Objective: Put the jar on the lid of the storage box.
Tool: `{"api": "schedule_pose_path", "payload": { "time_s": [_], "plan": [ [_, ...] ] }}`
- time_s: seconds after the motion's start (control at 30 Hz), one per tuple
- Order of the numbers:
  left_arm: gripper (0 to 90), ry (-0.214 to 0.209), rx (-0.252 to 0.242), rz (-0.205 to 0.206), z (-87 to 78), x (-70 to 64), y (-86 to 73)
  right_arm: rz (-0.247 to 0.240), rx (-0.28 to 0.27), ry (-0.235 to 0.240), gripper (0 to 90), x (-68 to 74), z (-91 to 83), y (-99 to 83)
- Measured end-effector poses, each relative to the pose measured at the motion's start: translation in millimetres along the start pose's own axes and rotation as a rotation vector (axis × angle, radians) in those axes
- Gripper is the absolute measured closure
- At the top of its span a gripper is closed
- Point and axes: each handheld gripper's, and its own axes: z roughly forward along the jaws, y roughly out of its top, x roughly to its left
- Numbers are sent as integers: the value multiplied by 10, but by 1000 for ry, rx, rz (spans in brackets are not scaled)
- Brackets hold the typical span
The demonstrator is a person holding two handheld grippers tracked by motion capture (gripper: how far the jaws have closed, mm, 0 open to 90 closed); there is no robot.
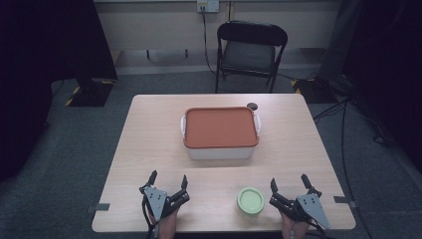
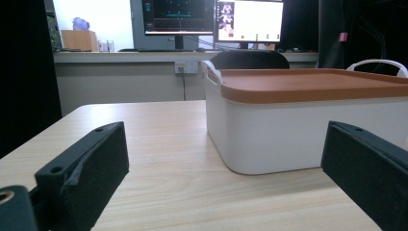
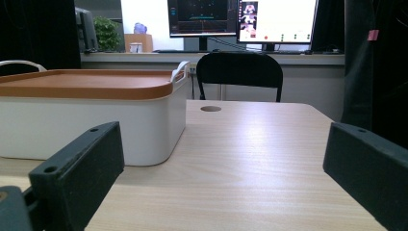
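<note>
A white storage box (image 1: 221, 152) with an orange lid (image 1: 220, 127) and white side handles stands in the middle of the wooden table (image 1: 149, 129). A small light-green round container (image 1: 250, 200) sits near the front edge, right of centre. My left gripper (image 1: 169, 179) rests open at the front left, nothing between its jaws; its own view shows the box (image 2: 288, 130) ahead to the right. My right gripper (image 1: 289, 182) rests open at the front right, just right of the green container; in its view the box (image 3: 91, 122) is ahead to the left.
A small dark round disc (image 1: 253, 105) lies behind the box near the table's far edge. A black folding chair (image 1: 250, 50) stands beyond the table. Monitors (image 3: 240, 19) sit on a shelf along the far wall. Black stands and cables flank the table on the floor.
</note>
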Motion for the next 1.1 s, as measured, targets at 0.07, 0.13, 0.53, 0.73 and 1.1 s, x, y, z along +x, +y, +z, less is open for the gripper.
{"api": "schedule_pose_path", "payload": {
  "time_s": [0.07, 0.13, 0.53, 0.73, 1.1],
  "plan": [
    [23, 0, 0, 0, 0, 0, 0, 0, 0, 0, 0, 0, 0, 0],
    [22, 0, 0, 0, 1, 0, 0, 0, -1, 1, 0, 0, 0, 0],
    [22, 0, 1, -1, 3, 1, 1, 17, -19, 19, 3, -14, -38, 8],
    [23, 0, 0, 0, 1, 0, 1, 10, -13, 17, 2, -9, -73, 32],
    [22, 0, 0, 0, 1, 0, 1, 16, -25, 31, 9, 35, -174, 101]
  ]
}}
